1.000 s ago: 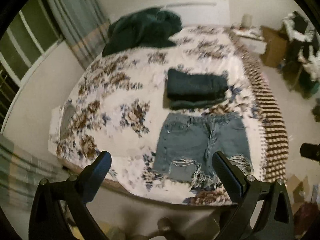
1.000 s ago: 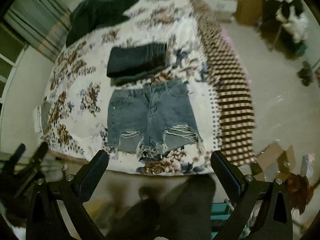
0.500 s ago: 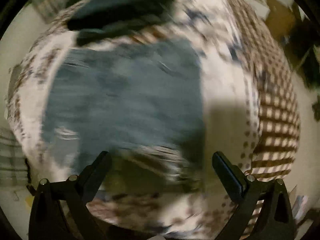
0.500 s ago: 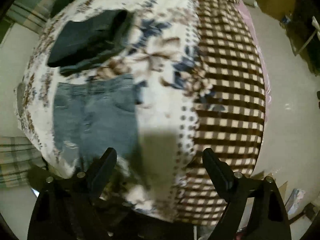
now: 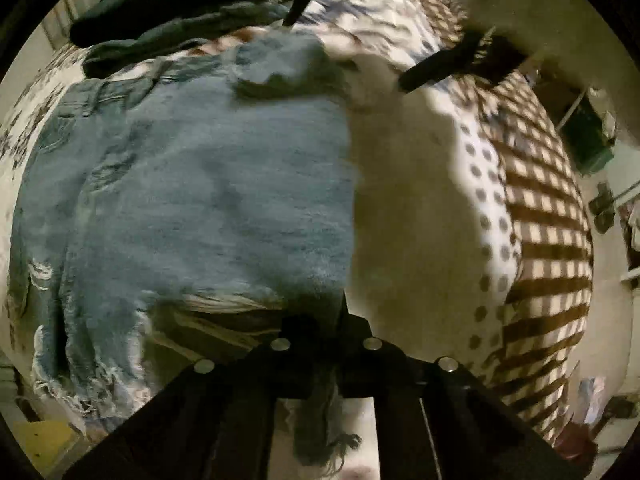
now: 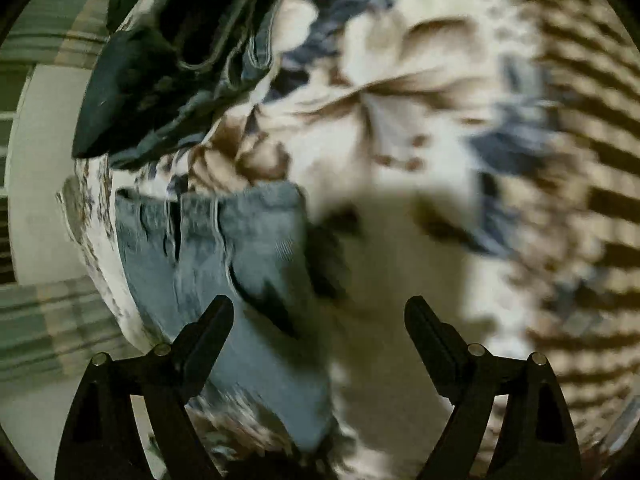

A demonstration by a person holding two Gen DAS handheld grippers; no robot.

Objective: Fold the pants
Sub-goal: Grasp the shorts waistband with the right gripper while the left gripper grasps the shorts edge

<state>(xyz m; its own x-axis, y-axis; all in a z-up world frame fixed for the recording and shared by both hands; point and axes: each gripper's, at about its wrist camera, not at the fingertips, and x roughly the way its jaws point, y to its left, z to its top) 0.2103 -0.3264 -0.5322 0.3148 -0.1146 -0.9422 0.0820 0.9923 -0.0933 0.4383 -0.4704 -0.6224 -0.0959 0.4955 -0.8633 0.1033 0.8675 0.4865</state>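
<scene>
Light blue denim shorts (image 5: 200, 200) with frayed hems lie flat on the flowered bed cover (image 5: 416, 208). My left gripper (image 5: 328, 332) is shut on the shorts' lower right hem corner, and frayed threads hang below its jaws. My right gripper (image 6: 320, 320) is open and hovers low over the shorts' upper right waistband corner (image 6: 264, 232); it also shows in the left wrist view (image 5: 360, 56), with one finger (image 5: 436, 68) right of the corner.
A folded pile of dark pants (image 6: 172, 64) lies just beyond the shorts, also in the left wrist view (image 5: 168, 28). A brown checked blanket (image 5: 540, 240) covers the bed's right side. Floor and clutter (image 5: 592, 144) lie to the right.
Both grippers dropped from above the bed's foot to the shorts' right edge. The left gripper closed on the hem corner. The right gripper moved to the waistband corner and stays open.
</scene>
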